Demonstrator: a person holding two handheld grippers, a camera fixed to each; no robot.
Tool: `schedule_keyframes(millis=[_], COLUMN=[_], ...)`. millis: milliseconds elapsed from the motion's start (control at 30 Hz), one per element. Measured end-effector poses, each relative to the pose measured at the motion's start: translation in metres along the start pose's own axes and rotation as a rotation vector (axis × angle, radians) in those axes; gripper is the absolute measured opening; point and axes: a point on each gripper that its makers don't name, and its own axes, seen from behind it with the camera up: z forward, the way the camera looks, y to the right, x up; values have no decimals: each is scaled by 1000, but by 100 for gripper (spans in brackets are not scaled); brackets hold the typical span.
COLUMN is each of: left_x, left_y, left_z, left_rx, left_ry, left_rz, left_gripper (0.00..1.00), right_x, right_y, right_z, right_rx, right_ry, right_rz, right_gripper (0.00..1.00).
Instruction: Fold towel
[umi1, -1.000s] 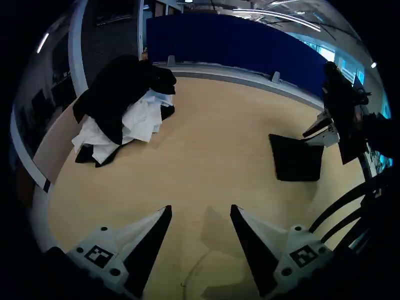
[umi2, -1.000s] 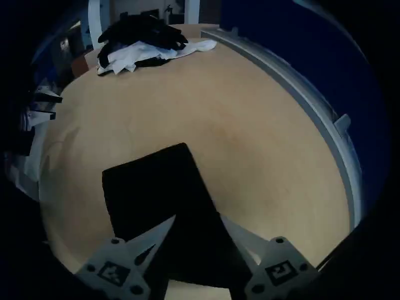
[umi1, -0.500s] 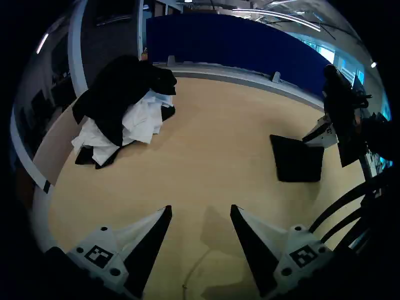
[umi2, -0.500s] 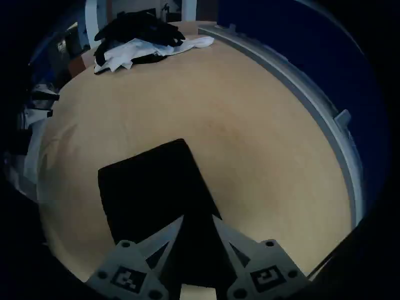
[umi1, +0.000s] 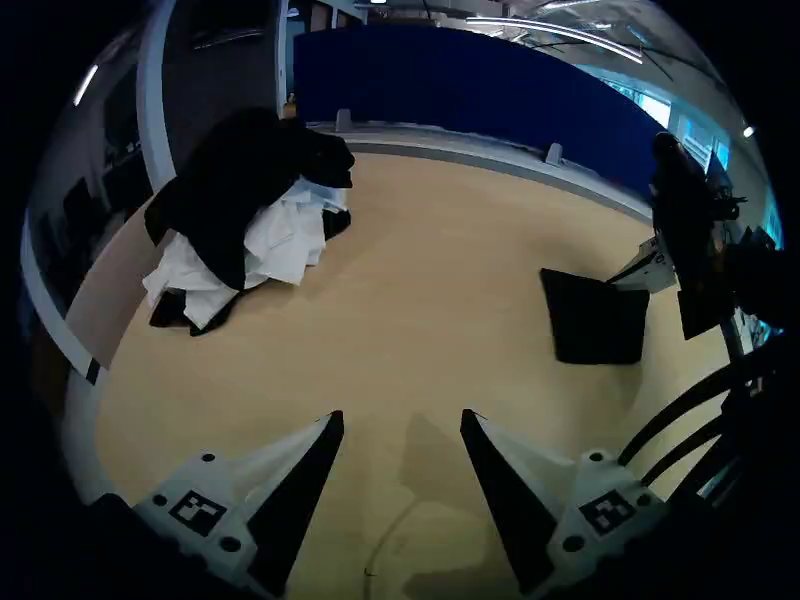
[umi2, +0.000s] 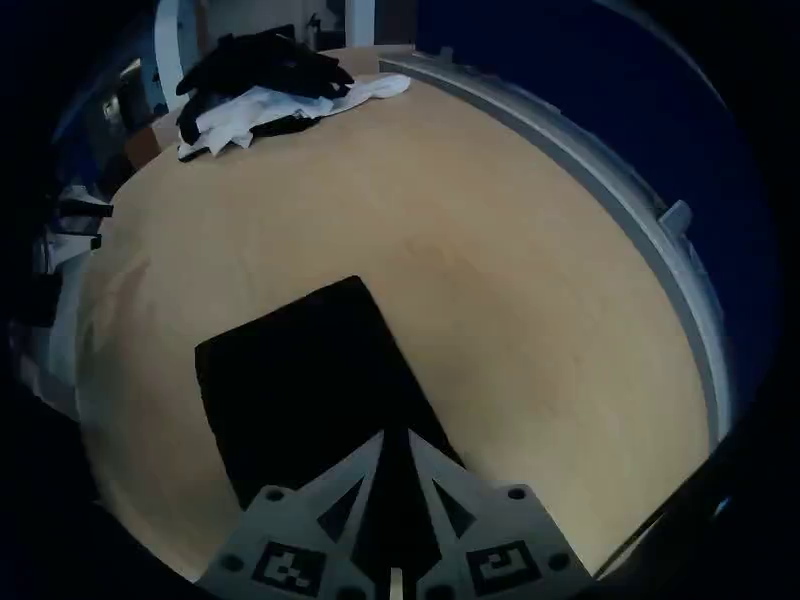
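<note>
Pale wood table (umi1: 420, 300), blue partition (umi1: 450, 90) curving along its far edge. In the left gripper view, the left gripper (umi1: 400, 420) hovers over bare wood, fingers wide apart, nothing between them.

In the right gripper view, the right gripper (umi2: 395, 440) has its fingers drawn together, tips meeting right over the near edge of the towel (umi2: 300, 390). Whether cloth is pinched between them, I cannot tell. The towel is black, folded into a flat rectangle, lying flat on the table. It spreads from the fingertips ahead and off to their left, with its far corner just left of the line of the fingers and its longer side seeming to run away from them.

From the left gripper view, that same towel (umi1: 592, 318) sits well ahead and to the right of the fingers, with the right gripper (umi1: 645, 270) at its far edge. Far off to the left, a pile (umi1: 245, 215) of black and white cloths is heaped near the partition.
</note>
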Motion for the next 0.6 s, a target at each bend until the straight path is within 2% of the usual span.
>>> schedule_keyframes(millis=[300, 600], left_x=[3, 8], left_y=[5, 10], left_z=[-2, -3], left_rx=[-8, -14], left_ry=[2, 10], left_rz=[7, 18], left_gripper=[86, 86], right_x=[8, 11], right_y=[-1, -14], right_z=[-18, -38], right_rx=[-6, 0], right_ry=[48, 95], right_rz=[24, 38], right_gripper=[2, 1])
